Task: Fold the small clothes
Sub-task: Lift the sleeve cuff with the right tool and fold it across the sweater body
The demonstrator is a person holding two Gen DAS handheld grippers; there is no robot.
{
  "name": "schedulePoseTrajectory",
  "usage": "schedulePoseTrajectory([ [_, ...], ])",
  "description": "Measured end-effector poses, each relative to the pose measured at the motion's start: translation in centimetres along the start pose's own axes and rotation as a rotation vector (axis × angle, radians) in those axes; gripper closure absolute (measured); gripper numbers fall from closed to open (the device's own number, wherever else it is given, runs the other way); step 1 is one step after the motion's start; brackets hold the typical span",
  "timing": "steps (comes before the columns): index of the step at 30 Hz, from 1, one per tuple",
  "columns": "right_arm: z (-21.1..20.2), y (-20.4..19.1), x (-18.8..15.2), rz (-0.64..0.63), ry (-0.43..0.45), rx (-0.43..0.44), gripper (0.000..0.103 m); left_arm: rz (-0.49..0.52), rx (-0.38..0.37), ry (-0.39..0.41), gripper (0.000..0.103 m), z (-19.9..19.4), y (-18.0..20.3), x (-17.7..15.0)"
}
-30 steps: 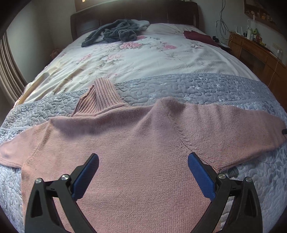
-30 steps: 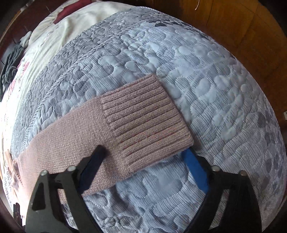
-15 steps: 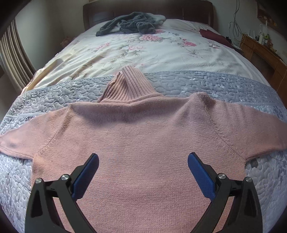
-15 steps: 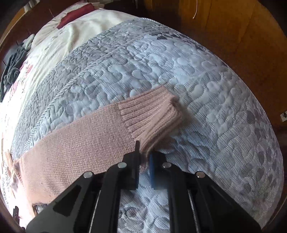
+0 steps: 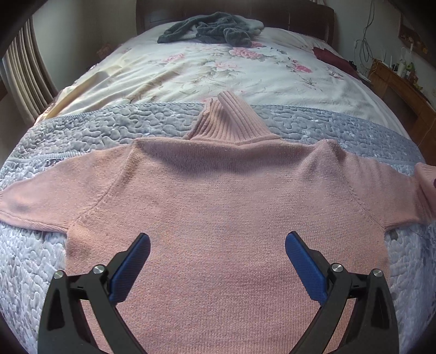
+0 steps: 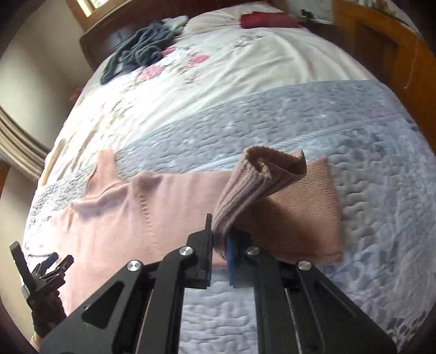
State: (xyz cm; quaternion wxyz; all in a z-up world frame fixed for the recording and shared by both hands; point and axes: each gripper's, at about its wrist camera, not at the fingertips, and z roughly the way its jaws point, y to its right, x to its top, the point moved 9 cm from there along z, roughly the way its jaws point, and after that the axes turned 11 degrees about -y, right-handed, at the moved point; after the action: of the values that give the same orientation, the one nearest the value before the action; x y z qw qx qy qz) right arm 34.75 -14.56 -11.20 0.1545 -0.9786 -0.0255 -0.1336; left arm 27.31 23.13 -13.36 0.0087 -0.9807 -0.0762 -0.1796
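Left wrist view: left tongs [image 5: 218,261] spread wide, empty, above the body of the pink sweater [image 5: 218,207]. Sweater flat on the grey quilt [image 5: 95,128] across the foot of the bed [image 5: 218,70], ribbed collar [image 5: 231,119] toward the headboard, sleeves out to both sides.

Right wrist view: right tongs [image 6: 219,245] clamped on the ribbed cuff [image 6: 253,182] of one sleeve, cuff raised and doubled back over the sleeve. Left tongs [image 6: 51,262] at lower left, over the sweater body [image 6: 130,217]. Dark grey garment [image 6: 141,46] and dark red cloth [image 6: 267,20] well apart, near the headboard.
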Motion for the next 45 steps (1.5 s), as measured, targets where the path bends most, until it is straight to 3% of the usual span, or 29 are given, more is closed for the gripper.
schedulePoseTrajectory([
  [6,4.1,-10.5,-1.0,-0.113,-0.072,0.089,0.096,-0.005,-0.019,-0.006,0.004,-0.2,-1.9,-0.6],
  [12,8.3,-14.7,-2.8,-0.146,-0.153,0.080,0.096,-0.018,-0.023,-0.019,0.004,0.2,-3.5,-1.0],
  [14,9.5,-14.8,-3.2,-0.145,-0.174,0.071,0.095,-0.021,-0.023,-0.024,0.004,0.4,-3.8,-1.2],
  [17,10.8,-14.9,-3.7,-0.140,-0.224,0.106,0.084,-0.016,-0.020,-0.032,0.004,0.7,-3.7,-1.3],
  [22,8.6,-15.0,-5.2,-0.154,-0.235,0.268,0.078,-0.009,-0.066,-0.051,0.004,1.0,-1.8,-1.3],
  [24,6.5,-14.0,-5.6,-0.149,-0.213,0.313,0.067,-0.006,-0.110,-0.068,0.004,1.3,-0.1,-1.1],
  [29,2.6,-8.6,-6.0,-0.094,-0.152,0.289,0.067,0.016,-0.260,-0.172,0.004,3.3,6.4,-0.7],
  [32,1.6,-5.3,-6.8,-0.064,-0.138,0.271,0.067,-0.016,-0.288,-0.251,0.005,5.6,8.7,-0.6],
  [35,1.6,-2.8,-7.7,-0.058,-0.128,0.234,0.067,-0.038,-0.333,-0.309,0.016,7.3,10.7,-0.5],
  [37,1.8,-1.5,-8.3,-0.045,-0.129,0.233,0.067,-0.041,-0.323,-0.309,0.018,7.8,11.6,-0.2],
  [39,2.4,-0.7,-9.0,-0.035,-0.129,0.230,0.067,-0.033,-0.314,-0.296,0.041,7.8,12.4,0.3],
  [41,2.6,0.0,-9.3,-0.027,-0.127,0.221,0.067,-0.040,-0.291,-0.287,0.057,7.8,12.7,0.6],
  [42,2.7,0.2,-9.3,-0.021,-0.125,0.220,0.067,-0.046,-0.271,-0.274,0.073,7.7,12.6,0.7],
  [43,2.6,0.5,-9.4,-0.012,-0.123,0.223,0.067,-0.048,-0.260,-0.261,0.083,7.5,12.5,0.9],
  [44,2.5,0.8,-9.5,-0.004,-0.121,0.225,0.067,-0.049,-0.275,-0.252,0.091,7.2,12.5,1.1],
  [45,2.5,0.8,-9.4,0.002,-0.117,0.222,0.067,-0.055,-0.291,-0.235,0.091,6.7,12.4,1.2],
])
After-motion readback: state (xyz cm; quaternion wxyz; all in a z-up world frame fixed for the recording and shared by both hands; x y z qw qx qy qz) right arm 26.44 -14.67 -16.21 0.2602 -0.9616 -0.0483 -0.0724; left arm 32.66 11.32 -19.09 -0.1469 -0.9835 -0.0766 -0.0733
